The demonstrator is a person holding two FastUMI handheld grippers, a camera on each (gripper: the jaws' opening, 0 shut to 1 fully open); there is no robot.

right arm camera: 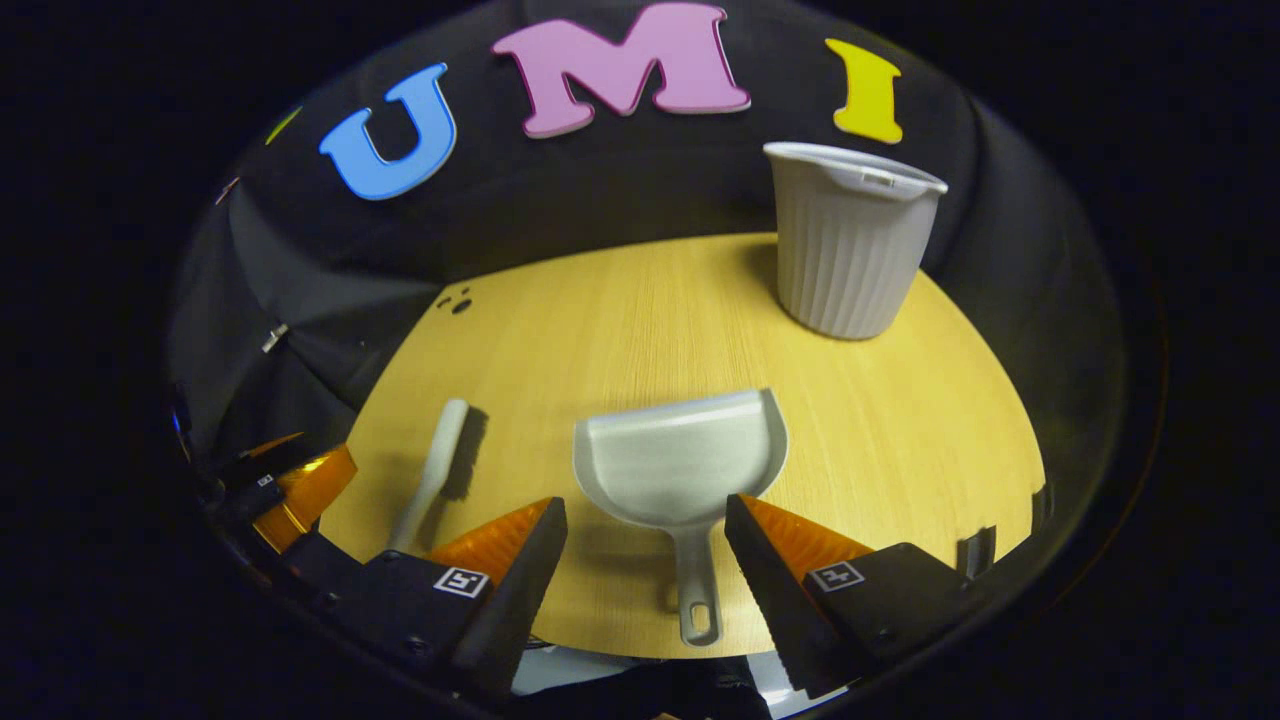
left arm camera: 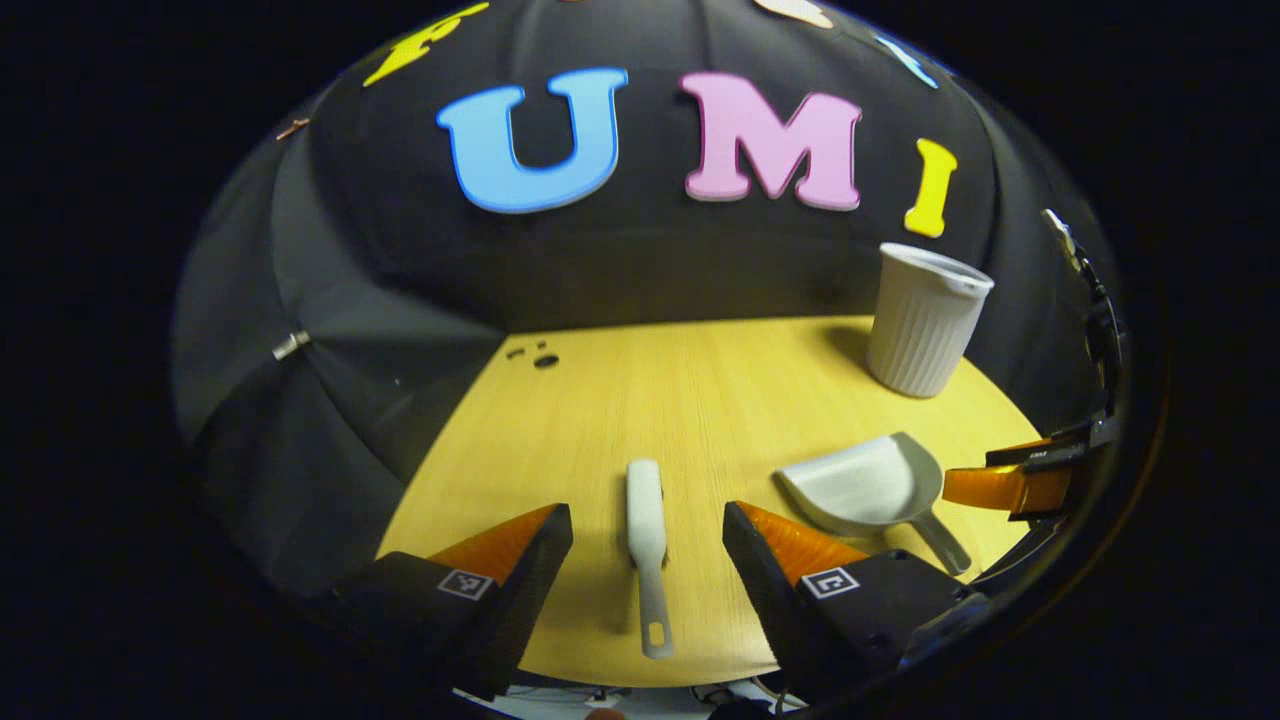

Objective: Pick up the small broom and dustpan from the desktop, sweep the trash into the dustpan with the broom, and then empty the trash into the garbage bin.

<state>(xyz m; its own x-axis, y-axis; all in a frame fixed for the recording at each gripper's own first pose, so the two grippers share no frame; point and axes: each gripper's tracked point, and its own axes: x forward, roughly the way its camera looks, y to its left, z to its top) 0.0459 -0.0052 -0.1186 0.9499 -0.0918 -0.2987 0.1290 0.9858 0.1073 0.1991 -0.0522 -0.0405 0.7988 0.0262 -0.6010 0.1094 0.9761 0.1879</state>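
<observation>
A: Nearest in the left gripper view, the left gripper [left arm camera: 648,535] has its jaws spread wide, gripping nothing; the small broom [left arm camera: 647,545] lies flat between them, untouched, handle toward six o'clock, head toward twelve.

B: And the right one?

A: In the right gripper view the right gripper [right arm camera: 646,530] is just as wide apart, empty too. The dustpan [right arm camera: 680,470] lies on the desktop [right arm camera: 620,320], its handle running to six o'clock between the fingers, not touched by either.

B: The bin?

A: The garbage bin [right arm camera: 848,240], white and ribbed, stands upright at about one o'clock, well beyond the dustpan, near the booth wall.

B: Any trash?

A: A few small dark bits [right arm camera: 456,300] at about eleven o'clock, far from both tools.
</observation>
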